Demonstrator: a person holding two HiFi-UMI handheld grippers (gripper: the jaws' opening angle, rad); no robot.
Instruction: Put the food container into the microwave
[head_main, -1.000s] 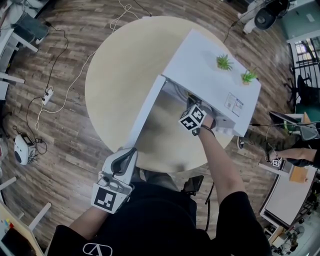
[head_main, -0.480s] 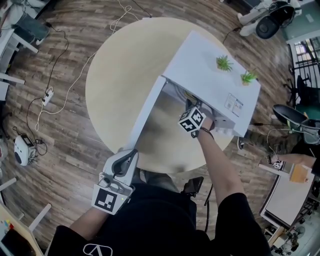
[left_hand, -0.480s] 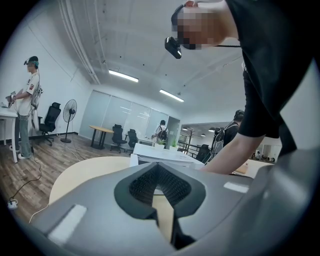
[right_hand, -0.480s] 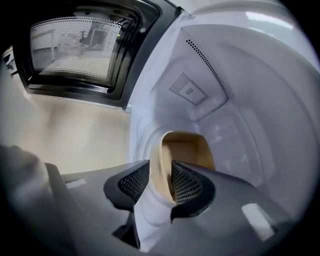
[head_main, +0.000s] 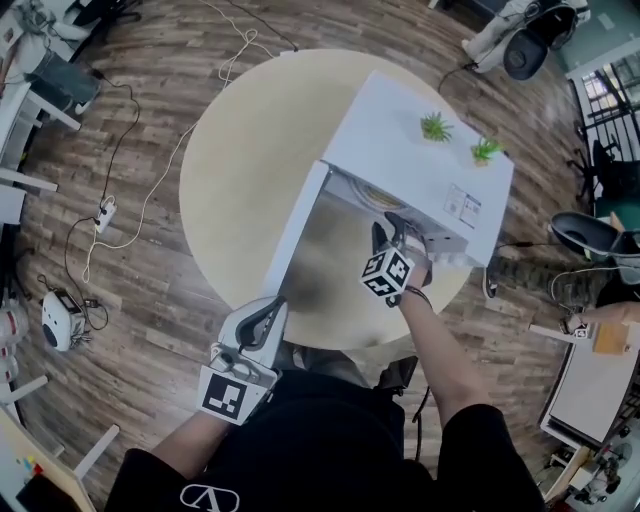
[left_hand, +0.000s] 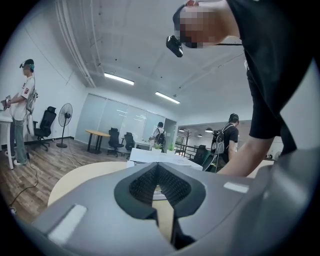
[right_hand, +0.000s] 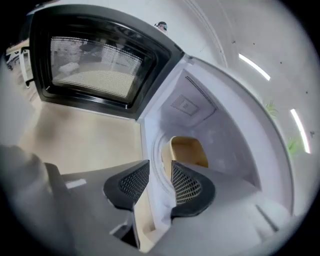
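Beyond the jaws of the right gripper, the microwave cavity is smooth white with a faint sheen, and the food container looks matt tan. Left of the jaws, the door shows glossy dark glass over fine mesh. The pads are dark and grid-textured. The surface is matt pale wood.

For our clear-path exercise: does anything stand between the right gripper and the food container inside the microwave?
Nothing visible does. The door of the microwave stands swung open to the side, and the food container sits in the cavity, straight ahead of the right gripper, whose jaws have just opened with nothing between them.
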